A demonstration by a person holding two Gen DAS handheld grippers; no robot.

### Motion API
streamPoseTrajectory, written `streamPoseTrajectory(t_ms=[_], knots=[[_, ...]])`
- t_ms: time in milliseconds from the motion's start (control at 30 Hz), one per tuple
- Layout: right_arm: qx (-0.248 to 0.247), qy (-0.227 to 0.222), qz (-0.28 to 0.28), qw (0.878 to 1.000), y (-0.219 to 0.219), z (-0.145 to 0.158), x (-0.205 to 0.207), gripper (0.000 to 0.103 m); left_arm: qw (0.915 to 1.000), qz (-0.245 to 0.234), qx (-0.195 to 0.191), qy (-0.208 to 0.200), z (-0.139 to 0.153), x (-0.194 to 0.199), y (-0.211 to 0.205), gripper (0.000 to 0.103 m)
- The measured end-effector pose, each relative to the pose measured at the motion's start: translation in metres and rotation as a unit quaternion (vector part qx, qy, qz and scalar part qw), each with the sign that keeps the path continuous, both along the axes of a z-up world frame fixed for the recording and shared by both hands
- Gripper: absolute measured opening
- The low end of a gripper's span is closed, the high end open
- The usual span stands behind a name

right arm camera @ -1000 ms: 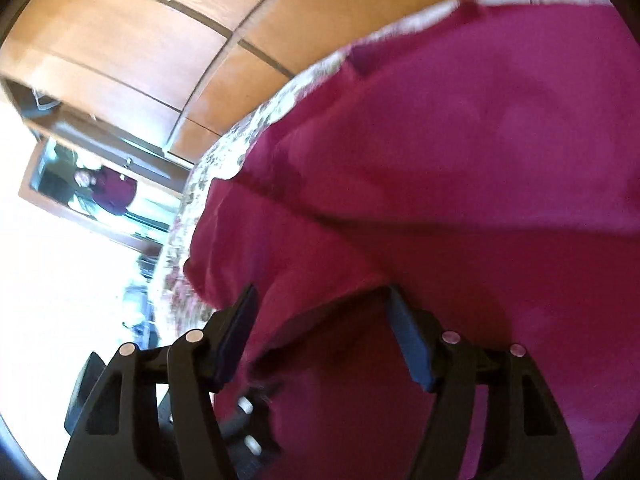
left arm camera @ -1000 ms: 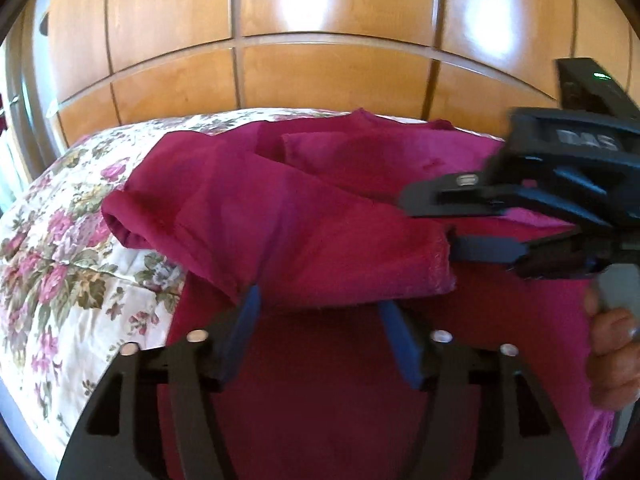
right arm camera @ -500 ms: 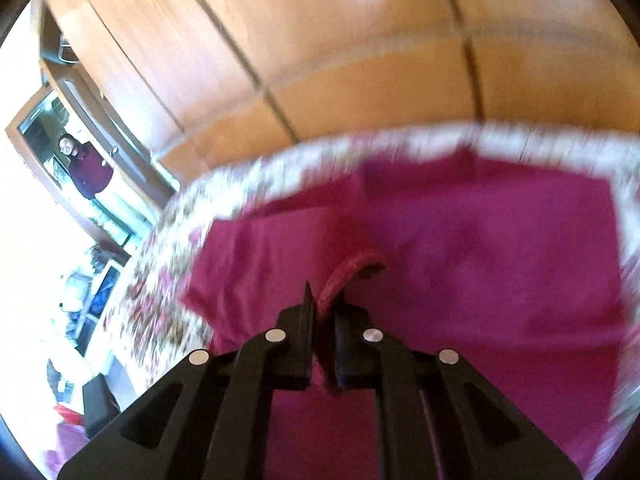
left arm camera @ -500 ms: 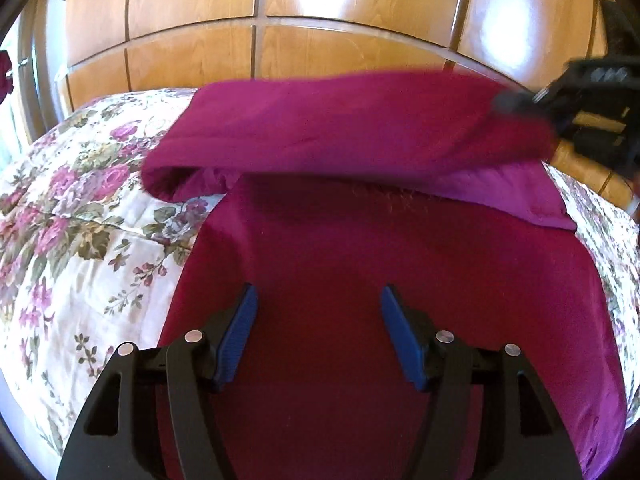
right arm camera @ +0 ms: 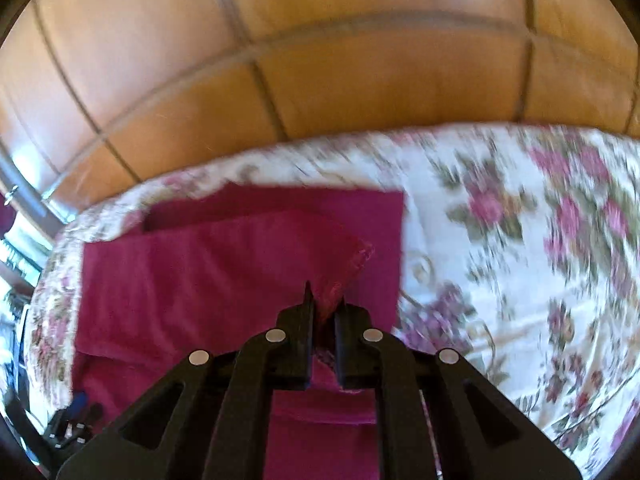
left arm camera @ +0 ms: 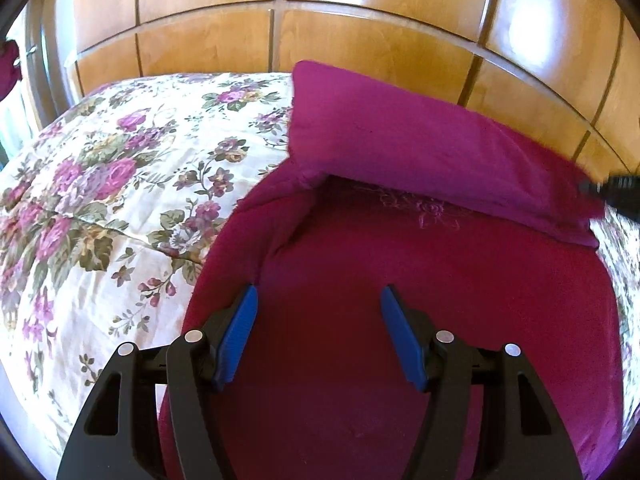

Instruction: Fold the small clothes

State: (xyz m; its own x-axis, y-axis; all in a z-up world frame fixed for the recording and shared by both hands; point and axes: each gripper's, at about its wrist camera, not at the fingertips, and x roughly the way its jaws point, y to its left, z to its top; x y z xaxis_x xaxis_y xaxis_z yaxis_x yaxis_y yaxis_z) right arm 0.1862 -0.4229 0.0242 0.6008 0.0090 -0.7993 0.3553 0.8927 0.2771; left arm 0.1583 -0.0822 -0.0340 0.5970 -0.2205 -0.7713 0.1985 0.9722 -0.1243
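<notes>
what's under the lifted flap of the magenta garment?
Under the lifted flap, pinched by the right gripper, lies the garment's flat lower layer with a faint embroidered patch. Beneath that, the floral bedspread is covered.

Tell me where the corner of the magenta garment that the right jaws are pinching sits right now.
In the right wrist view, the pinched corner sits low and central, clamped in the right gripper and lifted over the magenta garment, with the floral bedspread to its right.
</notes>
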Motion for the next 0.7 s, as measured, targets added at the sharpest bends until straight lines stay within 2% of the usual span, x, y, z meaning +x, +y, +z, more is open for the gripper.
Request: streamPoseTrajectory(t_ms=[33, 67, 133, 200, 267, 367, 500, 600, 700], knots=[[0.008, 0.001, -0.003, 1.0, -0.009, -0.003, -0.003, 0.008, 1.0, 0.006, -0.005, 0.002, 0.002, 0.002, 0.002, 0.063], [0.022, 0.001, -0.004, 1.0, -0.011, -0.006, -0.006, 0.012, 0.9998, 0.012, -0.013, 0.004, 0.005, 0.004, 0.004, 0.063], [0.035, -0.007, 0.0, 0.999, -0.014, -0.006, -0.013, 0.027, 0.9996, 0.019, -0.022, 0.0, 0.012, 0.004, 0.004, 0.063], [0.014, -0.009, -0.001, 1.0, -0.013, 0.002, -0.021, 0.048, 0.9994, 0.016, -0.027, -0.015, 0.022, 0.006, 0.002, 0.063], [-0.028, 0.002, -0.019, 0.999, -0.013, 0.012, -0.03, 0.058, 0.999, 0.008, -0.029, -0.034, 0.034, 0.011, -0.002, 0.063], [-0.066, -0.017, -0.027, 0.997, -0.011, 0.03, -0.042, 0.061, 0.9981, -0.006, -0.031, -0.052, 0.044, 0.022, -0.012, 0.063], [-0.075, -0.049, 0.022, 0.996, 0.017, 0.042, -0.033, 0.061, 0.9961, -0.017, -0.029, -0.081, 0.057, 0.049, -0.03, 0.063], [-0.091, -0.053, 0.059, 0.993, 0.043, 0.037, -0.009, 0.062, 0.9954, -0.019, -0.033, -0.088, 0.063, 0.079, -0.042, 0.063], [-0.103, -0.044, 0.057, 0.992, 0.052, 0.02, 0.016, 0.067, 0.997, -0.018, -0.023, -0.071, 0.058, 0.113, -0.054, 0.063]])
